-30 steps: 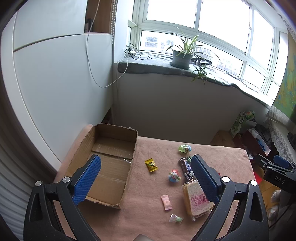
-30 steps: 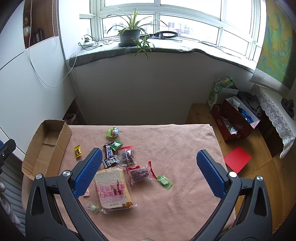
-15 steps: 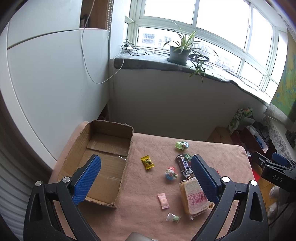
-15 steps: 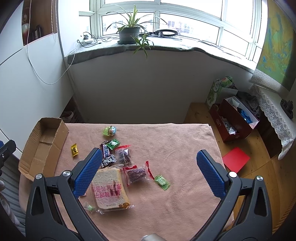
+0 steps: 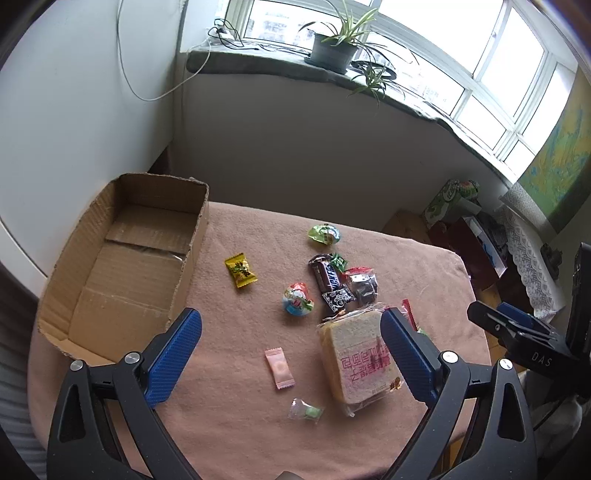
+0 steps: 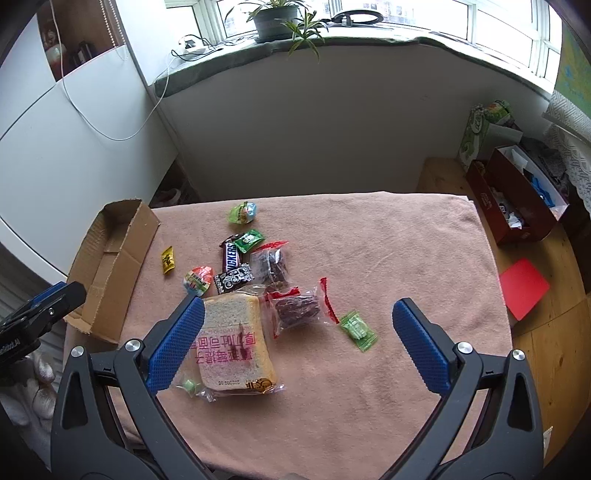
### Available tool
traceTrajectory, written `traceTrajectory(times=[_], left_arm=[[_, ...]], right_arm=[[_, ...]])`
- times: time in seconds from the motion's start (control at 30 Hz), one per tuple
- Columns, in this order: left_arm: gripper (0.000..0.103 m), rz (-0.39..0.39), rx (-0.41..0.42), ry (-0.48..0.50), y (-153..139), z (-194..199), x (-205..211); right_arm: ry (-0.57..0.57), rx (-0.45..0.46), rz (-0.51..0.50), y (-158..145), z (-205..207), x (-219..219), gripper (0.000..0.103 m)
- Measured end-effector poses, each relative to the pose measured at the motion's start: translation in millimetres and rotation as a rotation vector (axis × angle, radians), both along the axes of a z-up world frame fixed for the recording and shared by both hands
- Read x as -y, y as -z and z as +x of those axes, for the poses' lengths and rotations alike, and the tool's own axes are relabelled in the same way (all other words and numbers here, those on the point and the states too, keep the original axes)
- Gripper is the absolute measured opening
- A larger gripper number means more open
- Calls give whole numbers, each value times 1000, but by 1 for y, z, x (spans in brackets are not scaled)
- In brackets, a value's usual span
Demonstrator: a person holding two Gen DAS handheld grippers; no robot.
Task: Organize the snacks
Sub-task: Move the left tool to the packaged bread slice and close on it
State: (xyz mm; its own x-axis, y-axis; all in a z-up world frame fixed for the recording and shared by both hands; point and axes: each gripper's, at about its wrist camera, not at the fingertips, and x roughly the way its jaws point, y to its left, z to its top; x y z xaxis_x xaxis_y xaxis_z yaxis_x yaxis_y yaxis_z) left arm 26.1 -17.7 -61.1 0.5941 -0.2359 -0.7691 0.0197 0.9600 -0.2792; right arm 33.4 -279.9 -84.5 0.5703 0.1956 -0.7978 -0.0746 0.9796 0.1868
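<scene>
An empty cardboard box (image 5: 122,258) (image 6: 110,258) lies open at the table's left. Several snacks lie on the pink cloth: a wrapped bread slice (image 5: 360,360) (image 6: 232,339), a Snickers bar (image 5: 327,275) (image 6: 231,254), a yellow candy (image 5: 240,270) (image 6: 168,260), a pink sachet (image 5: 279,368), a round colourful sweet (image 5: 297,299) (image 6: 197,280), and a green candy (image 6: 357,329). My left gripper (image 5: 291,345) is open above the pink sachet. My right gripper (image 6: 297,339) is open above the bread and a red-edged packet (image 6: 299,312). Both are empty.
The table (image 6: 388,251) carries a pink cloth and stands against a white wall under a windowsill with a potted plant (image 6: 277,14). A red box (image 6: 517,206) and a red sheet (image 6: 522,288) lie on the floor at the right.
Both grippers have moved down and closer to the table, so the snacks look larger. Nothing on the table has moved. Both stay open.
</scene>
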Motion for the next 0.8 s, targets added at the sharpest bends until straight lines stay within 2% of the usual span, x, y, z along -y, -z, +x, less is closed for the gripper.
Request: traceTrajectory(times=[0.1,0.23,0.3,0.37,0.43,0.57,0.7,0.8], left_arm=[[97,-36,-23,-1,10,2,-2],[96,-60,-78,32,26,7,3],[90,-70,-118,65,36,7,9],[76,-85,-160,103,46,7,17],[73,-98,-192,128,55,7,24],[71,-109,-241,161,70,6,33],[70,-102,-278,158,82,9,38],[63,-99,-298,164,90,10,42]], right_arm=[[1,-33,26,12,3,3,103],[-24,-100,1,29,10,-2,103],[-42,-136,20,37,14,-5,103],[-53,-160,65,45,16,-5,103],[-70,-184,107,52,19,-7,103],[-120,-218,125,66,25,-16,95],[-155,-256,115,82,31,-25,92],[-176,-287,132,93,37,-30,84]])
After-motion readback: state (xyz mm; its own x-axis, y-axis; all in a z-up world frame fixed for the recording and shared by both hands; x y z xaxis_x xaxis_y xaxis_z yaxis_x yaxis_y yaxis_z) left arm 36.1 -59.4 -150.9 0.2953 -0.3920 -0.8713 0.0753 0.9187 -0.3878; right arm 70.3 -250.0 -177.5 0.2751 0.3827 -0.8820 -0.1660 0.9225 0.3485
